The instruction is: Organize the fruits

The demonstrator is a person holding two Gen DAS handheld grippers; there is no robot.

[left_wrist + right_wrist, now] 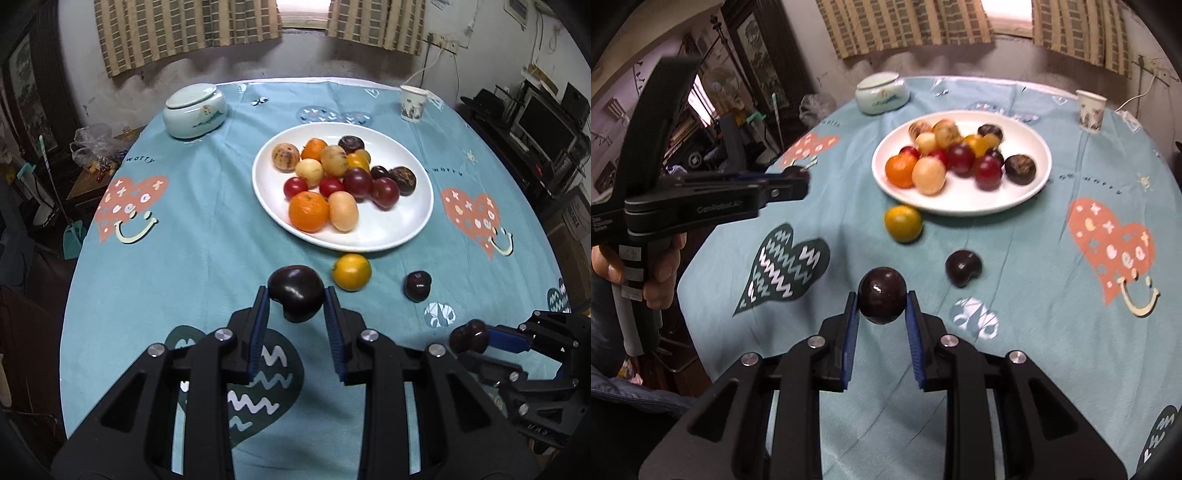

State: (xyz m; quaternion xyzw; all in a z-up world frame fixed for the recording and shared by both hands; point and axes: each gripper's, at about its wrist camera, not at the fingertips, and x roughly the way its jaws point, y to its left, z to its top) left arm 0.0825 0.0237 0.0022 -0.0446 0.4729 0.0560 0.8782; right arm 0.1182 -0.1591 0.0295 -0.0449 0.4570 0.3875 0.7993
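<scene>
My left gripper (295, 295) is shut on a dark plum (295, 291), held just above the blue tablecloth. My right gripper (882, 297) is shut on a second dark plum (882, 294); in the left wrist view that plum (470, 336) shows at the lower right. A white plate (402, 221) in the middle of the table holds several fruits: oranges, red plums, yellowish and dark ones. On the cloth in front of the plate lie a yellow-orange citrus (352, 272) and another dark plum (417, 286). From the right wrist view the left gripper (798, 181) is at the left, held by a hand (661, 273).
A lidded pale ceramic jar (195, 110) stands at the table's far left and a paper cup (413, 102) at the far right. Curtains and a wall lie behind the round table. Furniture and clutter crowd both sides off the table's edge (74, 266).
</scene>
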